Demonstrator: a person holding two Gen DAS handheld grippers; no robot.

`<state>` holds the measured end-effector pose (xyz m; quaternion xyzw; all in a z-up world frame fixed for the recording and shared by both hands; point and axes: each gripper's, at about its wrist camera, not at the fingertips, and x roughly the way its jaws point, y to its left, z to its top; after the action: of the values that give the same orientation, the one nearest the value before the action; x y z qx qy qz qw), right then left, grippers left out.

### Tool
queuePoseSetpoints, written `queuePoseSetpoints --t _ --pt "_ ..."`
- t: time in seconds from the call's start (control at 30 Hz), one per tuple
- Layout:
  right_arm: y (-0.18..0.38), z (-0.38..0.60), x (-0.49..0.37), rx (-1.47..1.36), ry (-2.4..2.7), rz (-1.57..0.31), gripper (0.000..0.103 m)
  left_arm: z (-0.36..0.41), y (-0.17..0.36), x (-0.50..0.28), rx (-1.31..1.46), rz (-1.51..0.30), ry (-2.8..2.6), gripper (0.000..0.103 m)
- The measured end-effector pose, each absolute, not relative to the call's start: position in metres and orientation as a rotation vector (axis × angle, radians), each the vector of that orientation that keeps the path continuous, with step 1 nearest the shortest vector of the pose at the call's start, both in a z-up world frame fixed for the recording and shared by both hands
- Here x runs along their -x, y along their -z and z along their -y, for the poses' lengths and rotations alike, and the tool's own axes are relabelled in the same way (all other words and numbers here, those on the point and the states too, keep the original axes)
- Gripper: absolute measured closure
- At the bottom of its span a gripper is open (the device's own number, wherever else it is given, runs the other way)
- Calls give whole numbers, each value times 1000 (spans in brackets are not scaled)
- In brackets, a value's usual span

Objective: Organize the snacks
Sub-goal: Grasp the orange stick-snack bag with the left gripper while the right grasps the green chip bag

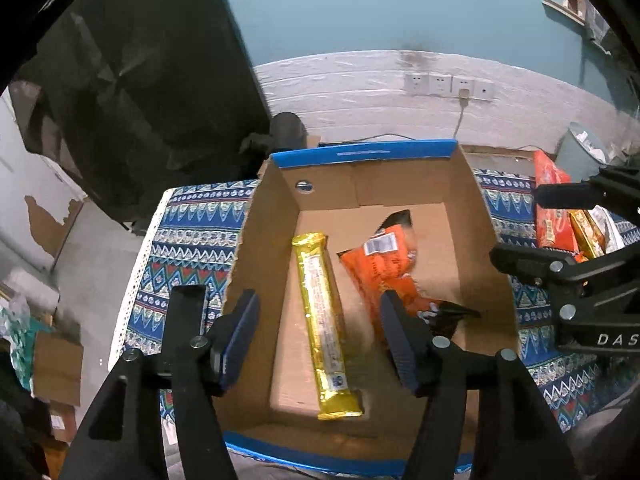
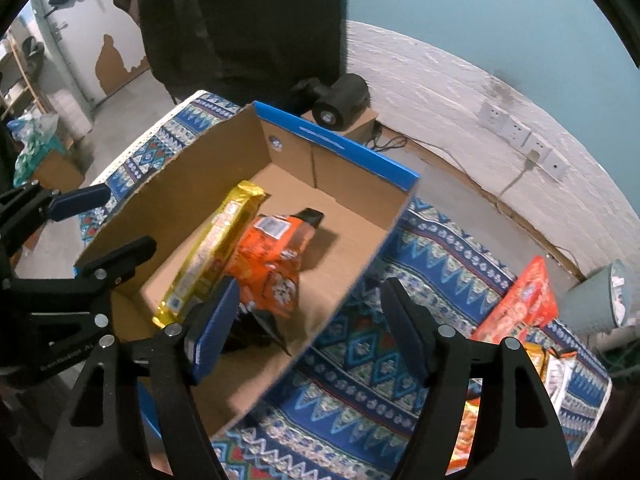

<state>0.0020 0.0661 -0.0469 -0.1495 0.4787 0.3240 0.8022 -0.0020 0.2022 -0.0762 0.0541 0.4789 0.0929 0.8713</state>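
Both my left claw (image 1: 320, 332) and right claw (image 2: 312, 328) hang wide and empty, since the gold bar (image 1: 322, 320) and orange packet (image 1: 384, 264) lie inside the cardboard box (image 1: 486, 216), more snacks (image 2: 520, 308) waiting on the patterned cloth (image 2: 360, 392).

Left hand-held gripper (image 1: 320, 336): jaws spread wide, nothing between the blue-padded fingers (image 1: 240, 336), pointing forward and down. Right hand-held gripper (image 2: 310, 332): likewise spread apart and empty, fingers (image 2: 214, 328) angled downward. Seen from the left wrist view, right hand-held gripper (image 1: 520, 228) reaching in from the right edge, near its partner but not touching.
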Motion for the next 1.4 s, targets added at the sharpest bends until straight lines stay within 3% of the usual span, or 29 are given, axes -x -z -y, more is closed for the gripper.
queuePoseSetpoints --t 0.07,0.4,0.5,1.4 --pt "46 -58 -2 324 -678 -1024 29 -197 75 1 -116 -1000 -182 34" --pt "42 -6 -2 303 -608 -1026 26 -158 72 -4 -139 -1006 -110 32" --pt "42 13 1 312 -577 -1027 26 -143 73 -4 -143 -1010 -73 27" --pt "62 190 25 206 -320 -1107 25 24 92 -14 -320 -1074 202 22"
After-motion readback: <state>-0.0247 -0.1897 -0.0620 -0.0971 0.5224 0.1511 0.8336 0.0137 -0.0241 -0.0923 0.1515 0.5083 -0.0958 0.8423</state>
